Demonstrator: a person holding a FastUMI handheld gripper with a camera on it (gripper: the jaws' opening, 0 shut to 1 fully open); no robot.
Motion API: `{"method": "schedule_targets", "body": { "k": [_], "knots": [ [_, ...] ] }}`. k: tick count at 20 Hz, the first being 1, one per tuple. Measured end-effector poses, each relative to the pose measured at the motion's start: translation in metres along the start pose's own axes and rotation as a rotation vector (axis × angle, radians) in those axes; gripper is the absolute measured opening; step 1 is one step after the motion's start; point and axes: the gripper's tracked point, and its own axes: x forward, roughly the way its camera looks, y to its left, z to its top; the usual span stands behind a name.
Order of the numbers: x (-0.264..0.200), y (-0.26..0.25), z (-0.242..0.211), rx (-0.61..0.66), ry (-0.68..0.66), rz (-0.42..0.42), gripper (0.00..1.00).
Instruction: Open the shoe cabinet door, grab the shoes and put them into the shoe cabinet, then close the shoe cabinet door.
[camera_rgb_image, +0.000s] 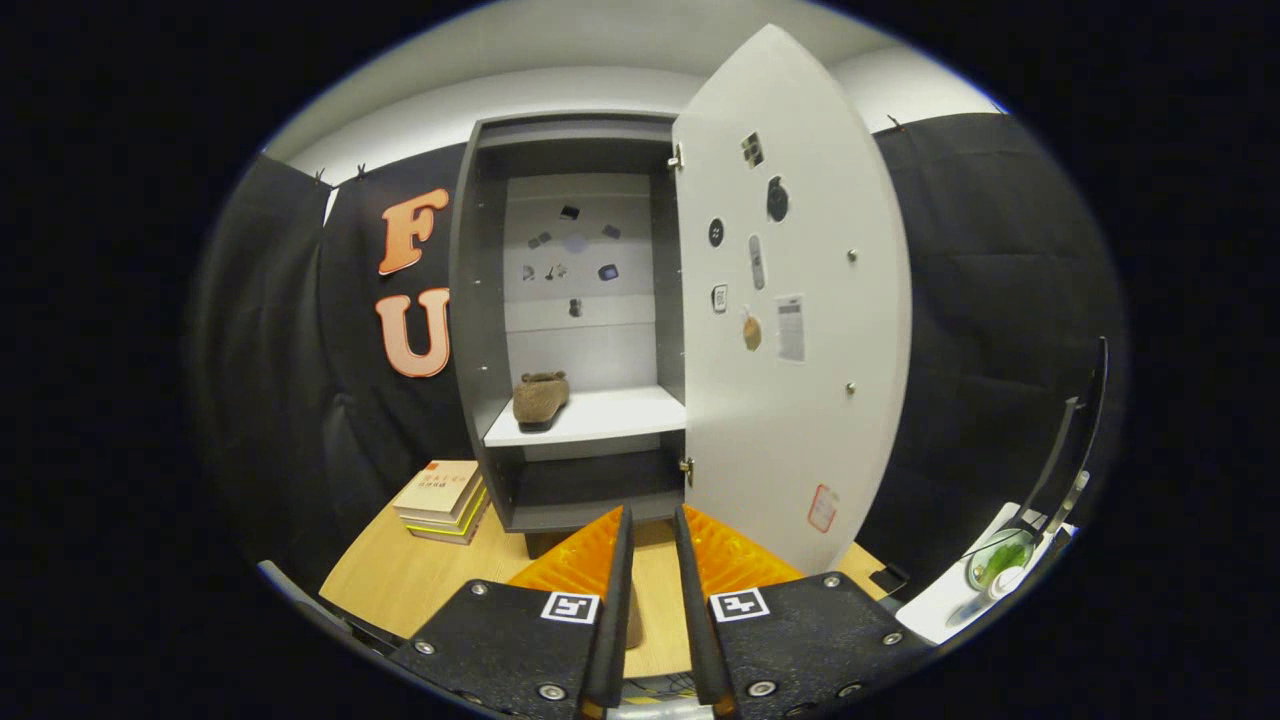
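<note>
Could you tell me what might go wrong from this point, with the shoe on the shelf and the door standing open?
1. The cabinet door stands wide open, beside the hand-held gripper, whose fingers are nearly together and empty; a careless push might rock the shoe cabinet.
2. The brown shoe sits near the front edge of the white shelf, so the closing door could catch it.
3. The stack of books lies close against the cabinet base, so a wide swing could knock it.

Black cloth wall (960, 300) behind a wooden table (400, 575), white ceiling (560, 60) above
</note>
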Motion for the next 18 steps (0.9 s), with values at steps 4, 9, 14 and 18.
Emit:
{"method": "schedule_targets", "body": {
  "k": [4,9,14,18],
  "knots": [
    [0.020,0.037,-0.042,0.023,0.064,0.084,0.40],
    [0.060,0.068,-0.106,0.033,0.146,0.169,0.53],
    [0.103,0.082,-0.172,0.027,0.224,0.204,0.53],
    [0.139,0.086,-0.215,-0.019,0.237,0.214,0.53]
  ]
}}
